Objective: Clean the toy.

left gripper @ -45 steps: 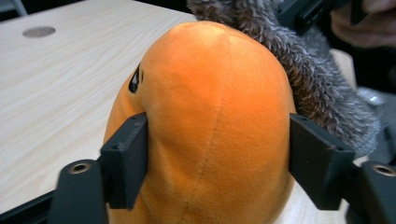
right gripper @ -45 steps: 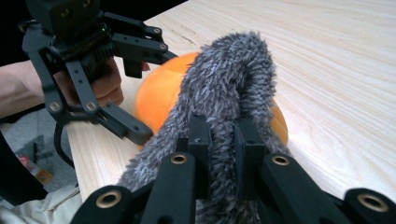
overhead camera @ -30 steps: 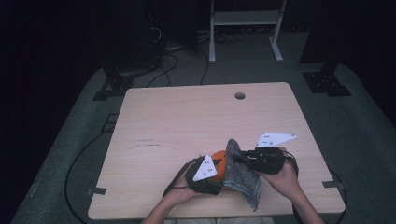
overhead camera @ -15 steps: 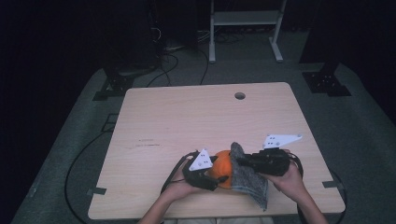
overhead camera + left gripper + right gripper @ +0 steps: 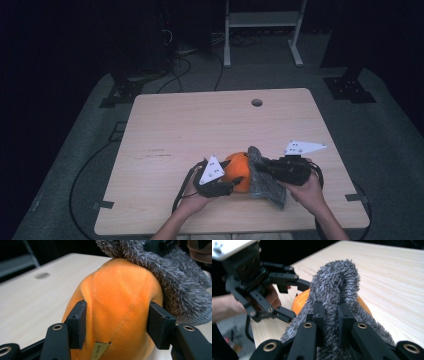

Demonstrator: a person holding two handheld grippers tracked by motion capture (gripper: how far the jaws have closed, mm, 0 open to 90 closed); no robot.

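Orange plush ball (image 5: 117, 307) pinched by just-closing left tool (image 5: 117, 326), tag unreadable; right tool (image 5: 331, 322) clamps grey fuzzy cloth (image 5: 337, 287).

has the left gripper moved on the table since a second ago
Yes. Against the table's near edge, the left gripper has shifted slightly right toward the orange plush; its jaws have just been closing on it.

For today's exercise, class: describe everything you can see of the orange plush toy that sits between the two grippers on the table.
The orange plush toy is a rounded, velvety, soft-looking ball with visible seams and a small tan tag near its bottom. It rests on the wooden table, near the front edge. The left gripper has just been closing on it, and its black pads now press its two sides. A shaggy grey cloth, pinched in the right gripper, drapes over the toy's top and far side.
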